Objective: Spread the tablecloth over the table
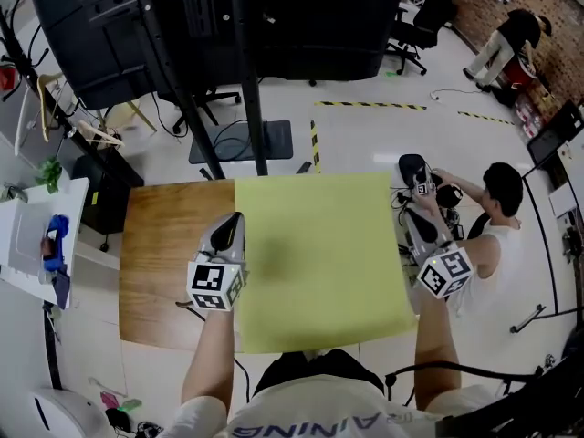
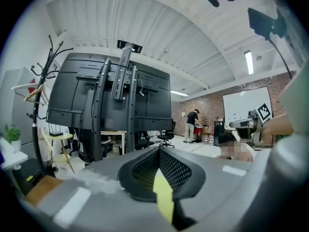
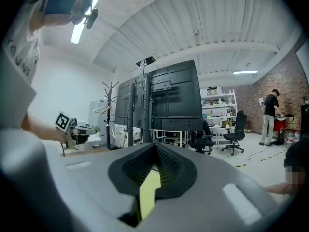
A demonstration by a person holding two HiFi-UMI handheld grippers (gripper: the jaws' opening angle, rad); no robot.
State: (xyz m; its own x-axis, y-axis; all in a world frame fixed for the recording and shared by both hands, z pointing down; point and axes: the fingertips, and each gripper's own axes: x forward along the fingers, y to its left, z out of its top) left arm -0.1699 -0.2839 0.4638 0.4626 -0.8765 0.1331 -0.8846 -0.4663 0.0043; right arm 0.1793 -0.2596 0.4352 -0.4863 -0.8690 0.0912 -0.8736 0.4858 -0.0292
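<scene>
A yellow-green tablecloth (image 1: 319,263) is stretched flat between my two grippers and covers the right part of the wooden table (image 1: 164,263). The bare wood shows on the left. My left gripper (image 1: 228,231) is shut on the cloth's left edge. My right gripper (image 1: 412,231) is shut on its right edge. In the left gripper view (image 2: 161,178) a strip of the tablecloth (image 2: 164,199) is pinched between the black mesh pads. The right gripper view (image 3: 153,170) shows the same, with a fold of the tablecloth (image 3: 148,193) clamped between its pads. Both grippers point roughly level.
A large black screen on a stand (image 1: 246,26) rises just beyond the table's far edge. A seated person (image 1: 497,222) is close to the table's right side. A white side table (image 1: 27,235) with small items stands at the left. Office chairs (image 1: 415,26) are farther back.
</scene>
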